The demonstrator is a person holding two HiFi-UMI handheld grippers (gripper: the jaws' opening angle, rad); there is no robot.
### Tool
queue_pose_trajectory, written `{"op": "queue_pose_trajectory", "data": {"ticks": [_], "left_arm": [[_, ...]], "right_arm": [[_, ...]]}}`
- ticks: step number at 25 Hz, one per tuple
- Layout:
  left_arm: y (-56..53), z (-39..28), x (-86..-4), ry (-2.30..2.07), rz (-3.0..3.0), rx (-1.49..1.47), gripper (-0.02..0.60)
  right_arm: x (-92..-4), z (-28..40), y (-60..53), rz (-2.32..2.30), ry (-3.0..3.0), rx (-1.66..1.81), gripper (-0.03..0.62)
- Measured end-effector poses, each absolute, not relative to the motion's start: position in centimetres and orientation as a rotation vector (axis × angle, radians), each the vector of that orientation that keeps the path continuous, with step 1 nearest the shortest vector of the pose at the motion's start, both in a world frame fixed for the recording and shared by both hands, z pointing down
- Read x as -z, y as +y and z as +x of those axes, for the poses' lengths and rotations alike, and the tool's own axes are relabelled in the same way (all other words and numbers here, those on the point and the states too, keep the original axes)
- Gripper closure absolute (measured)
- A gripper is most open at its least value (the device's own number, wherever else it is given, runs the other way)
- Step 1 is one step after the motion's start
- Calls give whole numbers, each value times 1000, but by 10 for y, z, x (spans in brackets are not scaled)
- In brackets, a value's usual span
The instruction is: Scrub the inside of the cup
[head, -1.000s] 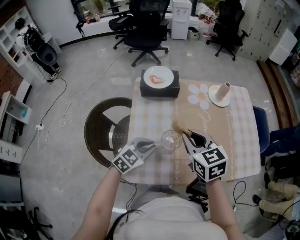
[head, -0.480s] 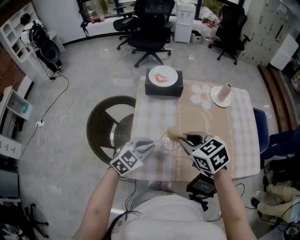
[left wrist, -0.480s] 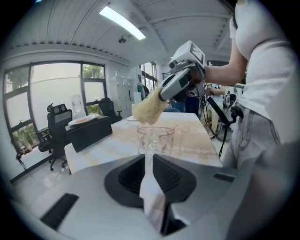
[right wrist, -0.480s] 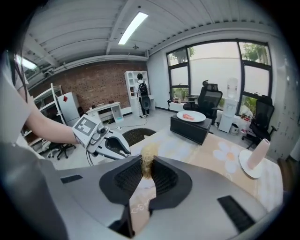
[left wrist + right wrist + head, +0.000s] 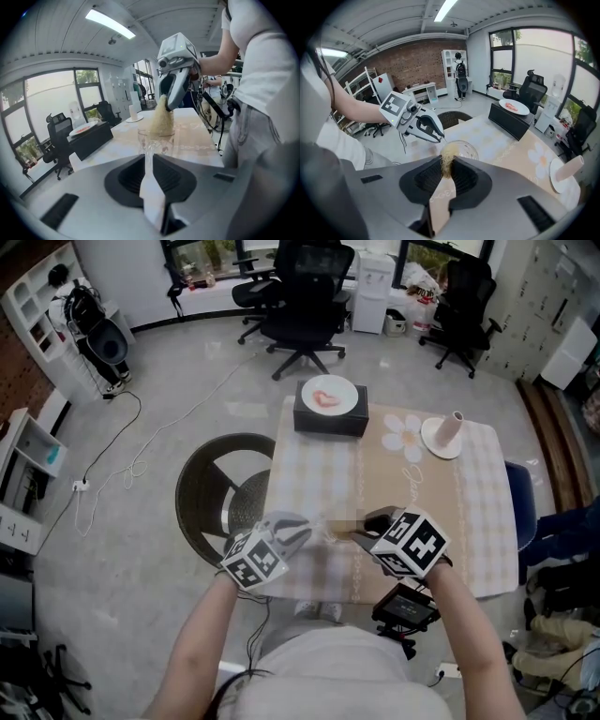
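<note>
Cup (image 5: 154, 140) over checked tablecloth (image 5: 309, 474); office chairs (image 5: 305, 296) stand on grey floor (image 5: 187, 371).

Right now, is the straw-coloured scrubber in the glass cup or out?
In, barely: in the left gripper view the lower end of the straw-coloured fibre scrubber dips past the rim of the clear glass cup. Depth: cannot tell.

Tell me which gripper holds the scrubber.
The right gripper, clamped on the tan fibre scrubber; the left gripper pinches the rim of the glass cup instead.
</note>
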State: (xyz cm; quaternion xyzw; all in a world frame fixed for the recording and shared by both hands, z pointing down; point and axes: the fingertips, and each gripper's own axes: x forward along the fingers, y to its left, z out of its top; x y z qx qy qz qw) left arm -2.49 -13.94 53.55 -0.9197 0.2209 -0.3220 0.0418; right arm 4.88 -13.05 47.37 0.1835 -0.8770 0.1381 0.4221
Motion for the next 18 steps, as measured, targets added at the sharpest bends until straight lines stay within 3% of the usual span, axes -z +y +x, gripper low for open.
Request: {"op": "queue_pose_trajectory", "data": {"ticks": [18], "left_arm": [[-137,-24,-535,693,-2795,991,525]], "right_arm": [[-481,64,-166,664,-2214,-373,540]]}}
